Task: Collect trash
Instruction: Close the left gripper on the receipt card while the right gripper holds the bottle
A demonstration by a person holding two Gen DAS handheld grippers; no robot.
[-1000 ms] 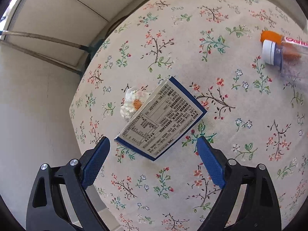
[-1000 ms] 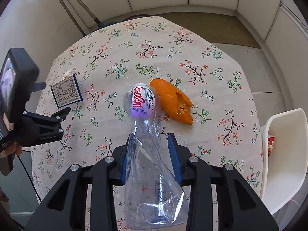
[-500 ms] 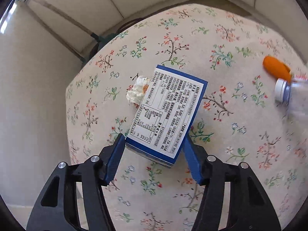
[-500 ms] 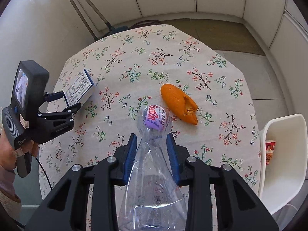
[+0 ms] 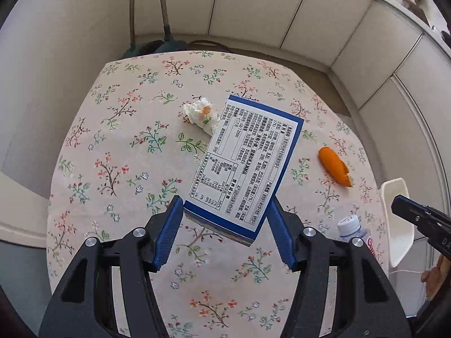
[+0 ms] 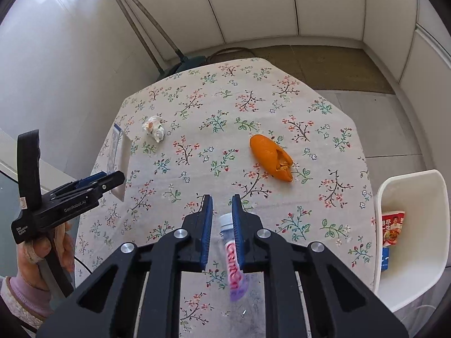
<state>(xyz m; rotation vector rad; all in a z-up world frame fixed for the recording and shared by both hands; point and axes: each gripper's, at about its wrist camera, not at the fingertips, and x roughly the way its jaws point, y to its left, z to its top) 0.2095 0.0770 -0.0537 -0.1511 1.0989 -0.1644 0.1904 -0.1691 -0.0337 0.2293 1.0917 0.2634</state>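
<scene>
**Ana:** Left wrist view first: the left gripper (image 5: pixel 224 226) has its jaws clamped on the near end of the blue-edged box (image 5: pixel 244 163), which sticks out toward 12 o'clock above the desk (image 5: pixel 118 169). Only that end is pinched, so I'd worry the long free end levers it loose if it swings.

**Ben:** Agreed. In the right wrist view the right gripper (image 6: pixel 221 219) has its jaws closed around the neck of the clear plastic bottle (image 6: pixel 234 256), cap toward 12 o'clock. That thin wall may buckle and slide through the pads.

**Ana:** The white bin (image 6: pixel 414 236) sits past the desk edge at about 3 o'clock, with a packet already inside. Both loads head the same way, so the two grippers could knock together.

**Ben:** Still lying on the cloth: the orange peel (image 6: pixel 272 157) at 1 o'clock and the crumpled tissue (image 6: pixel 154 126) at 11. A low carry could sweep the peel off the desk.
</scene>
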